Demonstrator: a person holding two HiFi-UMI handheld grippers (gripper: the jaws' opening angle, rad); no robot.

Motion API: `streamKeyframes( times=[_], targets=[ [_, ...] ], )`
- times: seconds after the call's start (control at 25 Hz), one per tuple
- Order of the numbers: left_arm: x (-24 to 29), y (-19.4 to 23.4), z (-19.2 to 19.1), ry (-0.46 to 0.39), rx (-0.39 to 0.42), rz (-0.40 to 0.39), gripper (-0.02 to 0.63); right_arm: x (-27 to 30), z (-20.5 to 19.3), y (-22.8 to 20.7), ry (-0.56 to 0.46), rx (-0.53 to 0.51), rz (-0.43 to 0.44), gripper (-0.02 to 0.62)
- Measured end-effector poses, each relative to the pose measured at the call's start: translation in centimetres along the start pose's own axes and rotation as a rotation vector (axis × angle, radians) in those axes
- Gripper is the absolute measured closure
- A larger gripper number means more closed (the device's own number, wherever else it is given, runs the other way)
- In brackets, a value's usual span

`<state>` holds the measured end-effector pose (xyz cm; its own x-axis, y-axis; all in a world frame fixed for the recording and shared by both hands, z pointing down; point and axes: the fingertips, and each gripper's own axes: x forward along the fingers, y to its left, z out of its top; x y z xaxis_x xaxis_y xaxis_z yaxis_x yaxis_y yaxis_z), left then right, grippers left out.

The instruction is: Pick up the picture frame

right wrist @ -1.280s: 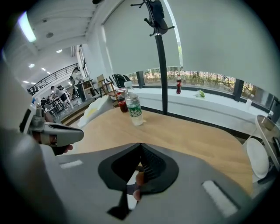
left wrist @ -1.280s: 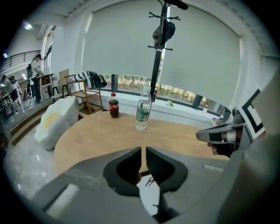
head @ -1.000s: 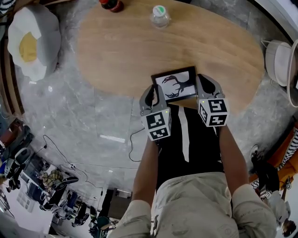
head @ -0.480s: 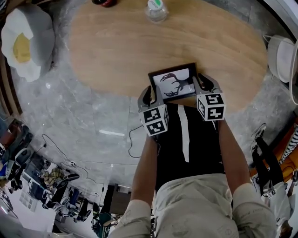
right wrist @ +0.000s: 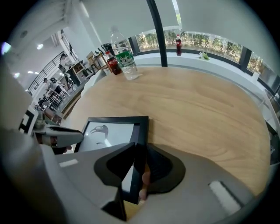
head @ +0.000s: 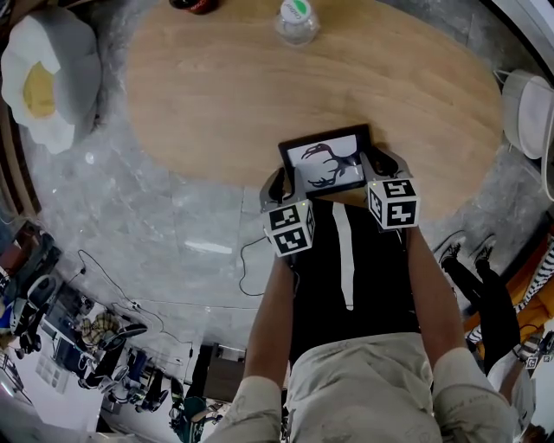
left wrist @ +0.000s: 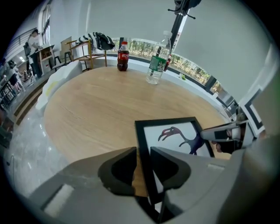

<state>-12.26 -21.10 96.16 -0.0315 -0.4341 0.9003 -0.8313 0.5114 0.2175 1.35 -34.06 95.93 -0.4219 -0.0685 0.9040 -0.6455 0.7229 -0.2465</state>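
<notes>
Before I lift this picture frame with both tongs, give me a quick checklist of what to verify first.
1. Black rectangular picture frame lies on the oval wooden table, near its front edge: ok.
2. Left tongs straddle the frame's left side: ok.
3. Left tongs gripping: not ok. Their jaws have just been opening, and a gap shows beside the frame.
4. Right tongs straddle the frame's right side: ok.
5. Right tongs pressing firmly: cannot tell.
6. Clear plastic water bottle stands well away from the frame: ok.
</notes>
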Motion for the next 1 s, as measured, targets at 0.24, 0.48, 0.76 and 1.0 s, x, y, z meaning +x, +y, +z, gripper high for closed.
streamKeyframes(
  times=[0.24,0.48,0.76,1.0],
  targets=[
    [0.5,0.0,-0.4,0.004,-0.004,-0.013,0.508,0.1,-0.2,0.0,0.002,0.003,0.009,0.510],
    [0.2,-0.1,-0.3,0.008,-0.013,-0.021,0.518,0.0,-0.2,-0.1,0.002,0.004,-0.003,0.522],
    [-1.9,-0.9,2.0,-0.045,0.011,-0.025,0.520,-2.2,1.6,0.1,-0.043,-0.006,-0.015,0.523],
    [-5.7,-1.9,5.0,-0.133,0.029,-0.010,0.520,-6.0,4.6,1.0,-0.125,-0.034,-0.017,0.523]
  ],
)
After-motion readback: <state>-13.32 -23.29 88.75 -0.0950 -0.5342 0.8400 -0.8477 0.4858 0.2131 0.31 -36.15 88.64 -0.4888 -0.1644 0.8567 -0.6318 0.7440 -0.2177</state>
